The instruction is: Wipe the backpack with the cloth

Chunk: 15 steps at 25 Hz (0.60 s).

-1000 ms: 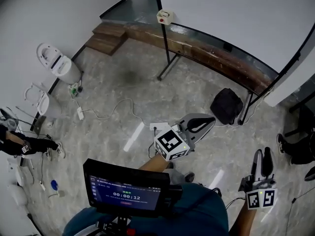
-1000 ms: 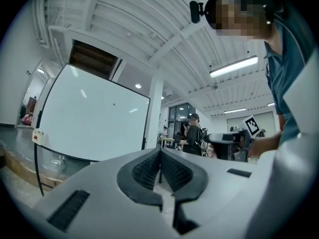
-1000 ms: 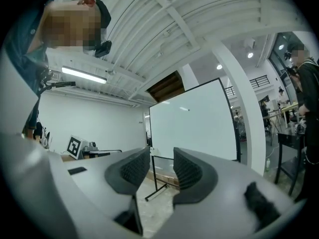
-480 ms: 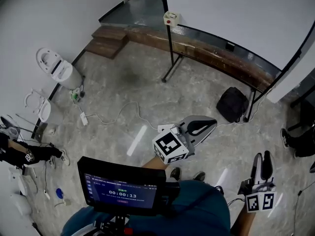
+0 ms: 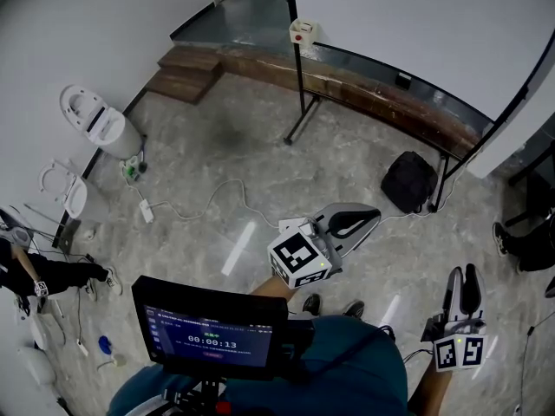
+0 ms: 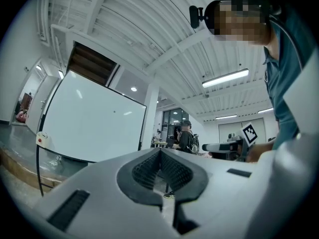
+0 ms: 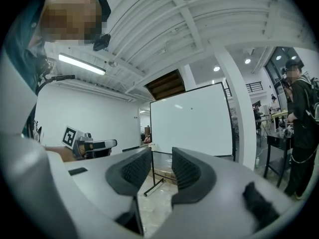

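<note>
By whiteboard leg (image 5: 440, 187), black backpack (image 5: 408, 183); cable (image 5: 234, 185) nearby

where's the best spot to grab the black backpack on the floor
Probably its upper edge, coming from the open floor side: the backpack sits slumped right beside the whiteboard stand's leg, which crowds the other side. No handle or strap is discernible at this distance.
</note>
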### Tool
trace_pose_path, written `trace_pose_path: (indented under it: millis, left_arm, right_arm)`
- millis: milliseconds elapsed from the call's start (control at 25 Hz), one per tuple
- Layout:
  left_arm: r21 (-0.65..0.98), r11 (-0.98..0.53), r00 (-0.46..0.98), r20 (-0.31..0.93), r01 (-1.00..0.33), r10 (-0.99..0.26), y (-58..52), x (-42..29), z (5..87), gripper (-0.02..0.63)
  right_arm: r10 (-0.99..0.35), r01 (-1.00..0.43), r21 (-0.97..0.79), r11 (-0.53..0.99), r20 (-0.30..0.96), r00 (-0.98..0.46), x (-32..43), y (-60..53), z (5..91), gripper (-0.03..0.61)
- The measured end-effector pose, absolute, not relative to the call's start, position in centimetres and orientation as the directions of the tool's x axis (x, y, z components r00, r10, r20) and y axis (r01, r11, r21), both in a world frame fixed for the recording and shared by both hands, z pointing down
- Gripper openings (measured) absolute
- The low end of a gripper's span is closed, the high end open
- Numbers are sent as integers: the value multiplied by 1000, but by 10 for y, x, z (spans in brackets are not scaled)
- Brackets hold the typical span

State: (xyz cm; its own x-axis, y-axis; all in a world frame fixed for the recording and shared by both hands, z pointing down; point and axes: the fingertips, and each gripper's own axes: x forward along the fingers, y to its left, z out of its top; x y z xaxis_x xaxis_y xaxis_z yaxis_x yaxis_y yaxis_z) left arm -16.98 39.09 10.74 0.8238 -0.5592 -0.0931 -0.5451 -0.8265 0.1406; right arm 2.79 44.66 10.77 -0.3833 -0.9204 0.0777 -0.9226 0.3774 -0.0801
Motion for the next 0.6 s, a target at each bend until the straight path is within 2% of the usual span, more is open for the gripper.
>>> trace_pose_path:
  millis: [600]
  left_arm:
    - [136, -829, 823, -111, -542, -556, 397, -174, 104, 2]
  right_arm:
    - [-935, -938, -73, 339, 82, -344, 35, 455, 109, 126]
